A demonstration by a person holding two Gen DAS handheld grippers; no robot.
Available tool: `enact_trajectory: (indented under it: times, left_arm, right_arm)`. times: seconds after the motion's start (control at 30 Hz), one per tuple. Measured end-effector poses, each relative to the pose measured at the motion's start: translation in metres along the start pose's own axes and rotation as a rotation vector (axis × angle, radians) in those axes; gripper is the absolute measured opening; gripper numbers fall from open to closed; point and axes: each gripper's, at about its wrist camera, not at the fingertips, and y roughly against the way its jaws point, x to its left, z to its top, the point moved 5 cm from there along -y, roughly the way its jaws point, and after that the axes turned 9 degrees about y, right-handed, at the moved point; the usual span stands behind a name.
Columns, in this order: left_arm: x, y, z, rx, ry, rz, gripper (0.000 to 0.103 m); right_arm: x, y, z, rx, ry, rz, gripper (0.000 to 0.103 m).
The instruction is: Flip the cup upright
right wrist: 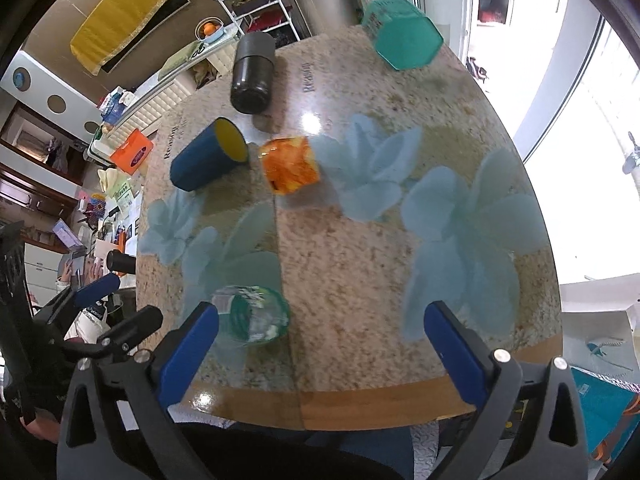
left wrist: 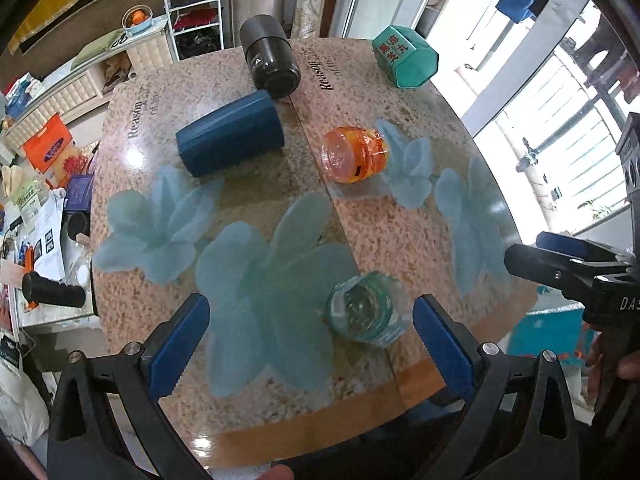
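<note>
Flowered speckled table (left wrist: 360,240) (cluttered room)

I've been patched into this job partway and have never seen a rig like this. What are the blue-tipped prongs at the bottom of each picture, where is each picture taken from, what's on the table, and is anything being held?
There is no robot arm. A person holds a two-finger clamp in each hand, with a fisheye camera looking along its fingers.

One picture looks from the left gripper, the other from the right gripper. The blue-padded prongs are each gripper's own fingers. Both stand wide open and hold nothing.

On the flower-patterned table five cups lie tipped on their sides: a clear green-tinted cup nearest the person, an orange cup, a dark blue cup, a black cup and a teal hexagonal cup at the far edge. None stands upright yet.
</note>
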Motion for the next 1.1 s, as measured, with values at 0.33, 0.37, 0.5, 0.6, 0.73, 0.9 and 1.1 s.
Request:
enact_trajectory:
  times: [0.33,0.37,0.5,0.6,0.73,0.9,1.1]
  left_arm:
    - [0.013,0.008,-0.013,0.008,-0.042,-0.047,0.103]
    - [0.013,0.008,-0.014,0.009,-0.045,-0.052,0.103]
    - [0.012,0.009,-0.019,0.008,-0.065,-0.063,0.103]
    - [0.012,0.01,-0.02,0.006,-0.07,-0.067,0.103]
    - [0.014,0.01,-0.018,-0.004,-0.068,-0.073,0.103]
    - [0.013,0.008,-0.018,0.002,-0.066,-0.085,0.103]
    - [0.012,0.006,-0.016,0.005,-0.071,-0.087,0.103]
  right_arm:
    - [0.035,0.006,-0.014,-0.027,0.033,-0.097,0.103]
    - [0.037,0.007,-0.016,-0.029,0.035,-0.105,0.103]
    - [0.042,0.009,-0.023,-0.035,0.033,-0.122,0.103]
    - [0.046,0.009,-0.026,-0.036,0.034,-0.129,0.103]
    - [0.049,0.008,-0.027,-0.047,0.045,-0.144,0.103]
    - [0.049,0.006,-0.028,-0.045,0.046,-0.152,0.103]
    - [0.05,0.004,-0.027,-0.041,0.051,-0.153,0.103]
